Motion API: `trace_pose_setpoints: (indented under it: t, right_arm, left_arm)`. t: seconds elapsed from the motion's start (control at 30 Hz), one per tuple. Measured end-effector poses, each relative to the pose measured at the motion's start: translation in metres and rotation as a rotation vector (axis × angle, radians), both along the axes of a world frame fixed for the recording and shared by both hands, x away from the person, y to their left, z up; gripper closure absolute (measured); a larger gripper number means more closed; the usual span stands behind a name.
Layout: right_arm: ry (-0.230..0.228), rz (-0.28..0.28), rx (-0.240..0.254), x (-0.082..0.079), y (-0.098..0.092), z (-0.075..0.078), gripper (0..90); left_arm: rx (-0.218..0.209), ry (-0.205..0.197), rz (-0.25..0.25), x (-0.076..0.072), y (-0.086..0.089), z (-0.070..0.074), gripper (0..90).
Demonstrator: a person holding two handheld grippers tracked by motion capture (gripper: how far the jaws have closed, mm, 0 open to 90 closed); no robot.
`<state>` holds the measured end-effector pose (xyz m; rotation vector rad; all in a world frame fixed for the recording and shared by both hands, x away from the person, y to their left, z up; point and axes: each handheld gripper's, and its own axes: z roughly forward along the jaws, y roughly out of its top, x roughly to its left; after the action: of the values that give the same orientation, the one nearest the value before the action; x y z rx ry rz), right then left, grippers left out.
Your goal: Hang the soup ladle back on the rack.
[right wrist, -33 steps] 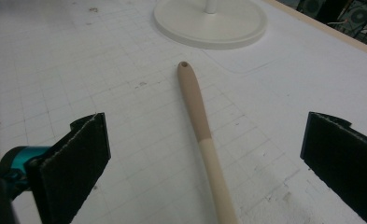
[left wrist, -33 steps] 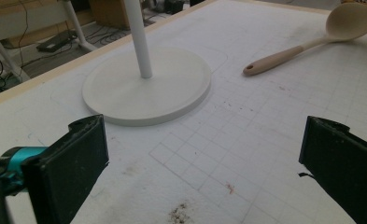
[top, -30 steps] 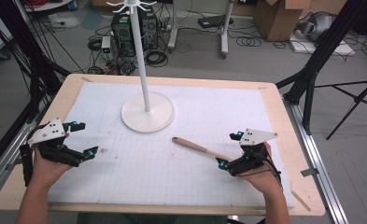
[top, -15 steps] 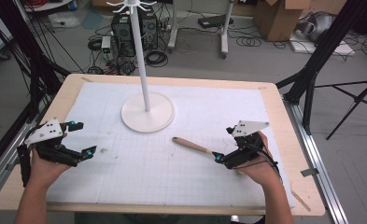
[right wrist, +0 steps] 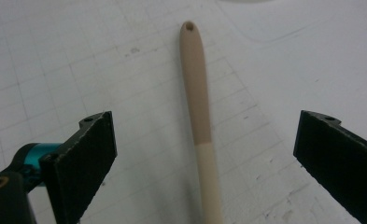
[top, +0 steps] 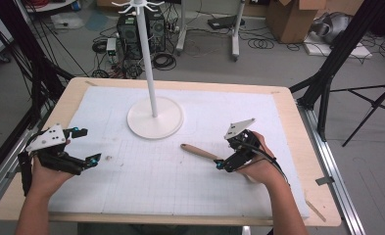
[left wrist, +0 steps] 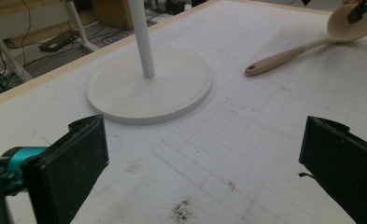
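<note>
The right claw [right wrist: 204,158] is spread wide, one jaw on either side of the wooden spoon [right wrist: 197,107], neither touching it. The handle runs up between the jaws, darker toward the far end, where a small hole shows. From the high view, the right claw [top: 231,159] sits over the spoon's bowl end, and the spoon [top: 200,152] lies flat on the white gridded mat [top: 156,181], its handle pointing toward the white stand [top: 155,117]. The stand's round base rests on the mat near the far middle of the bench [top: 302,147], with its pole upright. The left claw [top: 84,146] is also spread, empty, hovering by the mat's left edge, well apart from the spoon.
</note>
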<state>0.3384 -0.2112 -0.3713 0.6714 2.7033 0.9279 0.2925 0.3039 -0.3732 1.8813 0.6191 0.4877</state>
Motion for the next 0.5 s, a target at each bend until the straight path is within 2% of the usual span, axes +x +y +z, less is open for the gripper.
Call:
trace_pose_setpoints:
  t: [0.2,0.3,0.4,0.5]
  right_arm:
    - [0.064,0.009,-0.091,0.013,0.009,-0.018,6.0]
    - [0.083,0.007,-0.11,0.015,0.011,-0.022,7.0]
    - [0.104,0.011,-0.129,0.019,0.013,-0.026,13.8]
    - [0.119,0.004,-0.156,0.021,0.015,-0.031,14.8]
  left_arm:
    - [0.0,0.002,0.004,0.0,0.0,-0.001,1.7]
    - [-0.001,0.002,0.003,0.001,0.0,-0.001,1.7]
    - [0.002,0.003,0.004,0.001,0.0,-0.001,1.7]
    - [0.001,0.001,0.003,0.0,0.0,-0.001,1.7]
